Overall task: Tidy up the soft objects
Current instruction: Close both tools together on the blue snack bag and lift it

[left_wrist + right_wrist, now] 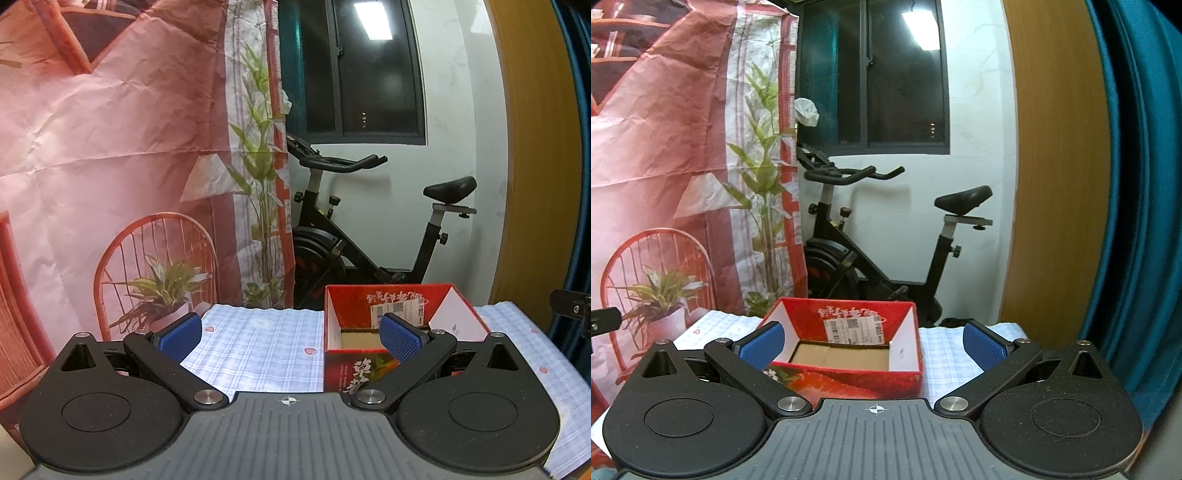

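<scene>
Both grippers spread and empty; red box sits open on the checked cloth, dead ahead of the right gripper, off to the right of the left gripper; no soft objects in view.

Glossy red cardboard box on soft checked cloth.

Red box: large character 草 on front; shipping label print unreadable.
</scene>
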`<state>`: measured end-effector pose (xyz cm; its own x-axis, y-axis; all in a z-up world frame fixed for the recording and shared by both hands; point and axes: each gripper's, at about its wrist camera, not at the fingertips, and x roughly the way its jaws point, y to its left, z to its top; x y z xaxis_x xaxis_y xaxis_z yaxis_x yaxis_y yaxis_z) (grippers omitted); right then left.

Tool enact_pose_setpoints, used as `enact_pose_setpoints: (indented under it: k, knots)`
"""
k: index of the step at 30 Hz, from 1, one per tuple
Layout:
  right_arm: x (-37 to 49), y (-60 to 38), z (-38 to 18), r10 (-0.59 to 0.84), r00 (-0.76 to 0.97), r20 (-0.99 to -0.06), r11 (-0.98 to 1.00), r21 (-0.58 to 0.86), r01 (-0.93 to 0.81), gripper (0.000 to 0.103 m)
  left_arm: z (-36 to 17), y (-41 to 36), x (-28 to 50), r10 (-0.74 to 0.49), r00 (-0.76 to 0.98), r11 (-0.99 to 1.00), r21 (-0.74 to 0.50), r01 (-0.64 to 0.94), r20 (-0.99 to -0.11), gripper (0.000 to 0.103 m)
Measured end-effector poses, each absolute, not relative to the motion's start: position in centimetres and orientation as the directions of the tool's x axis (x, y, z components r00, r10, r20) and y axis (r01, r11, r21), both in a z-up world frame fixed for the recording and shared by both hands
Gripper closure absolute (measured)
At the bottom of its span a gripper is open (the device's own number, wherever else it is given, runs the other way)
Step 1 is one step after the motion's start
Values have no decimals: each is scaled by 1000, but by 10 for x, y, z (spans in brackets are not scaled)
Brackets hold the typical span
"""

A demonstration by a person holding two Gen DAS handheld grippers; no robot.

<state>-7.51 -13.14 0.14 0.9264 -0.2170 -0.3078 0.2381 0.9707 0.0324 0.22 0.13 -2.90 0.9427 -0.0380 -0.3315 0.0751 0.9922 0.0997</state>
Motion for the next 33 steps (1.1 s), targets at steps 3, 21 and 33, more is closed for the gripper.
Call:
enact_pose_setpoints:
  k: [3, 21, 33]
  knots:
    - [-69, -131, -18, -206, 927, -313, 973, 36, 228, 0, -49, -1, 8, -38, 937, 990, 113, 82, -347, 0]
    - [-7, -120, -162, -4, 807, -591, 984, 141, 109, 21, -161, -17, 76, -254, 703, 938, 9, 347, -664, 31]
    - [13, -130, -197, 105, 794, -599, 980, 196, 18, 41, -210, -15, 110, -433, 554, 881, -202, 429, -712, 56]
